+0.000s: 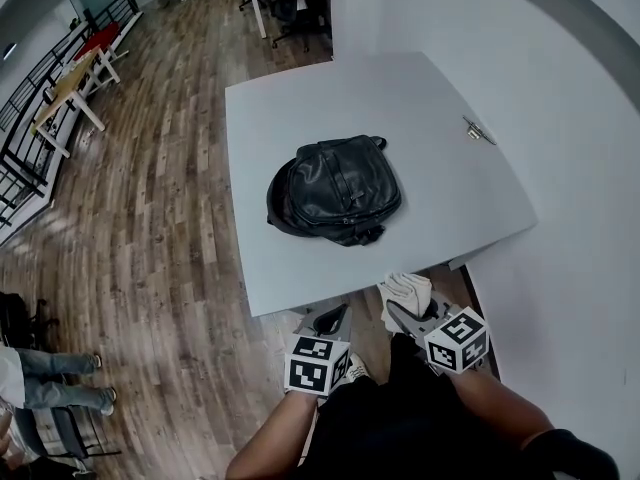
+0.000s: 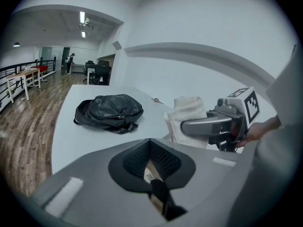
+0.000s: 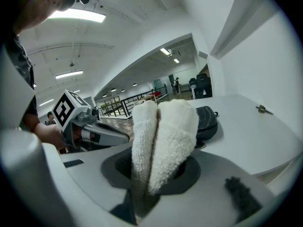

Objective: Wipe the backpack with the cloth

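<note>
- Backpack (image 1: 335,190) lies mid-table (image 1: 440,98) in the head view, well ahead of both grippers at the near edge; the right gripper (image 1: 408,316) carries a white cloth (image 1: 405,290).
- Left gripper view: the left gripper (image 2: 150,148) has its jaws together and empty, with the backpack ahead-left.
- Right gripper view: the jaws clamp the folded cloth, and the backpack shows behind it.

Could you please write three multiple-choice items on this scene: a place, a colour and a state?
1. Where does the backpack lie? A on the floor; B on the table; C on a chair.
2. What colour is the cloth? A white; B red; C blue.
3. How is the right gripper? A open, empty; B shut on the cloth; C shut on a strap.
Answers: B, it rests on the table; A, the towelling is white; B, the cloth sits clamped between its jaws.
</note>
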A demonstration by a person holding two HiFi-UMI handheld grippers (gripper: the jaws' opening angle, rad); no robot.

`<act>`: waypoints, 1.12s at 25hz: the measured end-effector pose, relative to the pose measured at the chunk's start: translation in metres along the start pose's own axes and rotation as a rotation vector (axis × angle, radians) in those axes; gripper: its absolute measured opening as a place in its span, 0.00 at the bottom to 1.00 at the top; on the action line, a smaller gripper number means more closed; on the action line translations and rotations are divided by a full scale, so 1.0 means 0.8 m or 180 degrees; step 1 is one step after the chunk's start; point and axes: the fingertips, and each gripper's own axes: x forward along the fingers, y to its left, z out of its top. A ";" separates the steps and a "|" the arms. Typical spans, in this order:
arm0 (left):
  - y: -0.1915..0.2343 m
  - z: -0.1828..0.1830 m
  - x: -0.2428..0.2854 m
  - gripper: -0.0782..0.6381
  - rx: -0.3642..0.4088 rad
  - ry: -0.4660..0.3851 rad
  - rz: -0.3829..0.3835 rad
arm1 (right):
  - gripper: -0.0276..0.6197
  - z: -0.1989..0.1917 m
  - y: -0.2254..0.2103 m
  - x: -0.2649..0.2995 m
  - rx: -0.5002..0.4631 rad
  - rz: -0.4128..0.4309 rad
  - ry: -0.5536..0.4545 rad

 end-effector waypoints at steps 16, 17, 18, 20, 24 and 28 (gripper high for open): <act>-0.007 0.018 0.007 0.12 -0.0020 -0.0133 0.0179 | 0.18 0.005 -0.035 0.001 0.0040 0.0028 -0.0104; -0.006 0.019 0.010 0.12 -0.0021 -0.0130 0.0188 | 0.18 0.006 -0.040 0.002 0.0048 0.0025 -0.0108; -0.005 0.021 0.013 0.12 -0.0020 -0.0123 0.0199 | 0.18 0.007 -0.046 0.003 0.0056 0.0024 -0.0113; -0.003 0.026 0.020 0.12 -0.0023 -0.0113 0.0223 | 0.18 0.010 -0.058 0.006 0.0076 0.0029 -0.0121; 0.000 0.036 0.036 0.12 -0.0026 -0.0075 0.0262 | 0.18 0.014 -0.078 0.013 0.0111 0.0062 -0.0132; 0.004 0.039 0.058 0.12 -0.0035 0.0048 0.0271 | 0.18 0.013 -0.099 0.022 0.0154 0.0106 -0.0098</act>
